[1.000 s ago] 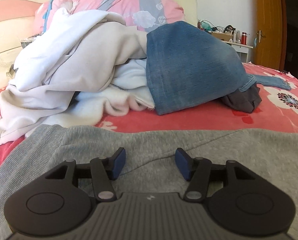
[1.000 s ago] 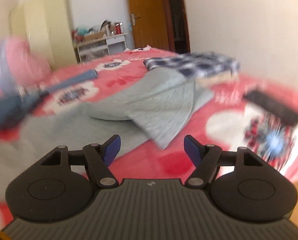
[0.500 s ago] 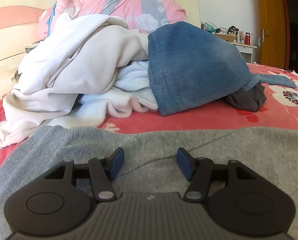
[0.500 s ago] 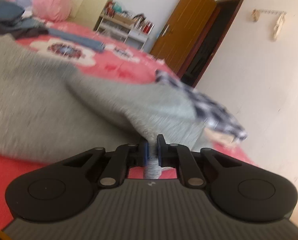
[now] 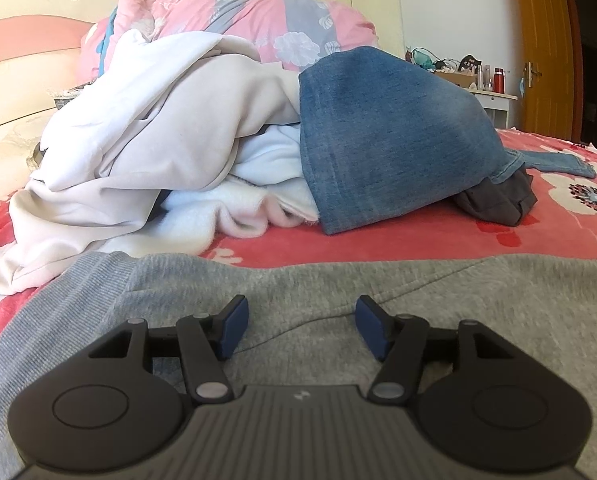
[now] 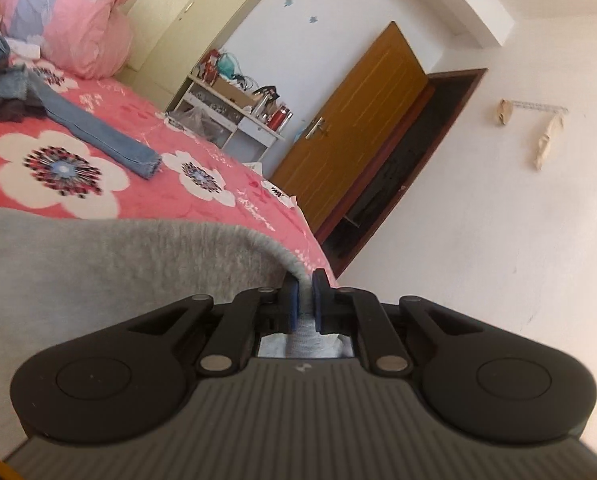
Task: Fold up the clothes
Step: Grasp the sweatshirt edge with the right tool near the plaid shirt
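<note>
Jaws: right gripper [image 6: 303, 300] clamped on an edge of the grey sweatshirt [image 5: 378, 292] spread on the bed [image 5: 418, 240], left gripper [image 5: 300, 326] open above it; risk: thin pinch slipping, unpinned cloth dragging.

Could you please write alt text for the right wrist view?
The right gripper is shut on a fold of the grey sweatshirt, lifting it over the red floral bedspread. Behind lie a jeans leg, a pink duvet and a wooden door; the view is tilted.
</note>
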`<state>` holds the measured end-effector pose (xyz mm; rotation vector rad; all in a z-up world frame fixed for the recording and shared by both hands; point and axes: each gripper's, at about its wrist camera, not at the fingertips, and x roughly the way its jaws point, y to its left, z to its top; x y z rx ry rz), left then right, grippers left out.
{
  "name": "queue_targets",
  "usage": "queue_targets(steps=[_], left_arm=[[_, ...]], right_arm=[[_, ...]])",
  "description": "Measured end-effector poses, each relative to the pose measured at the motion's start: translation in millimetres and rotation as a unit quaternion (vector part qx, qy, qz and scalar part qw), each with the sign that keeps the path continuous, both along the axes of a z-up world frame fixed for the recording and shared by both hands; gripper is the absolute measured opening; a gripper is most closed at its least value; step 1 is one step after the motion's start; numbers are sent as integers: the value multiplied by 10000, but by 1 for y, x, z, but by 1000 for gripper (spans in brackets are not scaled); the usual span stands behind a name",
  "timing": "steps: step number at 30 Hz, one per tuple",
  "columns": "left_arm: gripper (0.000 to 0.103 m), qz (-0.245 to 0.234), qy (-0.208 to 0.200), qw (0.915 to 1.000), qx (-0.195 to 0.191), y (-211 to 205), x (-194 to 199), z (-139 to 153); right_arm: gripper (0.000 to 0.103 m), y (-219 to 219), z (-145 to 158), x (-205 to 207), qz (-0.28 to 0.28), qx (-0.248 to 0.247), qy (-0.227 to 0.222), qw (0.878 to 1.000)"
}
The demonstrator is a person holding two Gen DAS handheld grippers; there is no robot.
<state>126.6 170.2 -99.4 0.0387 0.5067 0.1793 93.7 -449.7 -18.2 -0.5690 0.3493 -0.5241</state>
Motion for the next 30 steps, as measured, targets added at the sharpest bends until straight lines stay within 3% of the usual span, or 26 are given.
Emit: queue_targets(steps=[3,7,9,11,13,16,19,21,22,24,26,27,30], left_arm=[[62,0,-10,10000,-9,0,0,0],[62,5,-24,10000,-3,0,0,-1],[62,2,-25,10000,-7,1,0,-1],[62,-2,-26,10000,-16,1,0,-1],[62,-8,-29,10000,-27,1,0,-1],[62,-9,-33,10000,-37,1,-1,0],[62,-4,-44,10000,-40,1,-2,0],[62,-5,-51,10000,-48,1,-2,0],[62,-6,-53,10000,-53,1,-2,-1],[62,-9,-57,10000,-63,2,-2,-1],[62,-11,-61,10000,-74,2,-3,-1],[62,-11,-63,9999,-77,2,-3,-1],[62,-13,-69,9999,-82,2,-3,-1]], right_arm=[[6,-23,3,32,7,126,276,9995],[6,-51,-17,78,-93,313,896,9954],[10,-68,-33,97,-84,790,1264,9888],[21,-82,-44,106,-42,1383,1443,9798],[30,-94,-42,103,-23,1929,1266,9730],[58,-122,-21,77,-138,3041,340,9519],[61,-152,0,36,-293,4022,-641,9128],[62,-169,10,-4,-407,4724,-1277,8712],[65,-174,13,-24,-384,5137,-1582,8424],[71,-179,6,-69,-289,6026,-2090,7696],[75,-176,-12,-104,-368,6598,-2141,7194],[75,-172,-22,-119,-434,6803,-2096,7010],[75,-147,-59,-144,-814,6941,-1502,6993]])
